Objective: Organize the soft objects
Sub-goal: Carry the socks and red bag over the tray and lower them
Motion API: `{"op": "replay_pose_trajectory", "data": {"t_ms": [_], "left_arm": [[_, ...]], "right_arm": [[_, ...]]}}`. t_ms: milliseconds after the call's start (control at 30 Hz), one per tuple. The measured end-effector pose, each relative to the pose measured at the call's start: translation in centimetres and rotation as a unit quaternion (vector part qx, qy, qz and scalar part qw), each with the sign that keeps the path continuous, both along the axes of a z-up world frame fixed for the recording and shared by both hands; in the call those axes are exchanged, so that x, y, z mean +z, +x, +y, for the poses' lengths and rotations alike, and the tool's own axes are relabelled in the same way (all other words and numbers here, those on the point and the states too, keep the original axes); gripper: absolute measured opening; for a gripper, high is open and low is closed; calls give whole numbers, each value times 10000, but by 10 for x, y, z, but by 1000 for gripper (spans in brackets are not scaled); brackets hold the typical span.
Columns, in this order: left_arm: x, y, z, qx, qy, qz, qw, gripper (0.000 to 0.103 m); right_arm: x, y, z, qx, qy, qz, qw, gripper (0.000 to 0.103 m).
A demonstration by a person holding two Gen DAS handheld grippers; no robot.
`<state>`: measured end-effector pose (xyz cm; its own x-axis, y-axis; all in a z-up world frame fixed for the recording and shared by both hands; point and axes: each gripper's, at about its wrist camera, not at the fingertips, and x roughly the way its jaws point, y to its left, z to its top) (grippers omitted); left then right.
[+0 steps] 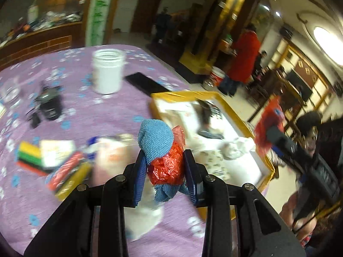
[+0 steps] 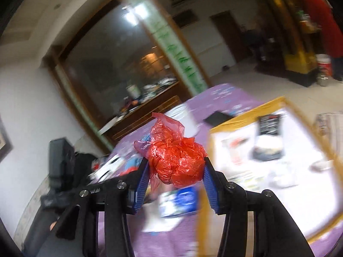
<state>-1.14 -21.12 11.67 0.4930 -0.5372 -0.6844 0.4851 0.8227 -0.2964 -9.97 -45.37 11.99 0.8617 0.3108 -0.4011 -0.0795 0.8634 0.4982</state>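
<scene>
My left gripper [image 1: 164,165] is shut on a blue cloth [image 1: 155,138] bundled with a crumpled red plastic bag [image 1: 168,167], held above the purple table. My right gripper [image 2: 175,169] is shut on another crumpled red plastic bag [image 2: 176,160], lifted above the table next to the box. A white box with a yellow rim [image 1: 188,95] lies at the table's right side and holds several soft items; it also shows in the right wrist view [image 2: 242,116]. The right gripper with its red bag shows in the left wrist view [image 1: 268,128], beyond the box's right edge.
On the purple flowered tablecloth [image 1: 70,102] stand a white jar [image 1: 107,72], a black phone [image 1: 145,83], a dark gadget [image 1: 49,102], coloured sponges [image 1: 30,154] and packets. A person in red [image 1: 244,57] stands in the room behind.
</scene>
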Motion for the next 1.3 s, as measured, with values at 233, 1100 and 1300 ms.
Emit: {"op": "replay_pose_trajectory", "data": {"t_ms": [233,1100,1300], "left_arm": [[-12,10,-79,-502,122,360,9980,31],[-50,24,-138,-641,382,747,9944,44],[-44,24,-133,-609,272,708,9953,55]], "right_arm": [[0,20,-56,-671,-271,548,9959,49],[-56,76,-115,-1339,-305,1772,9745,60],[-50,72,-111,-1375,-374,1672,9756,63]]}}
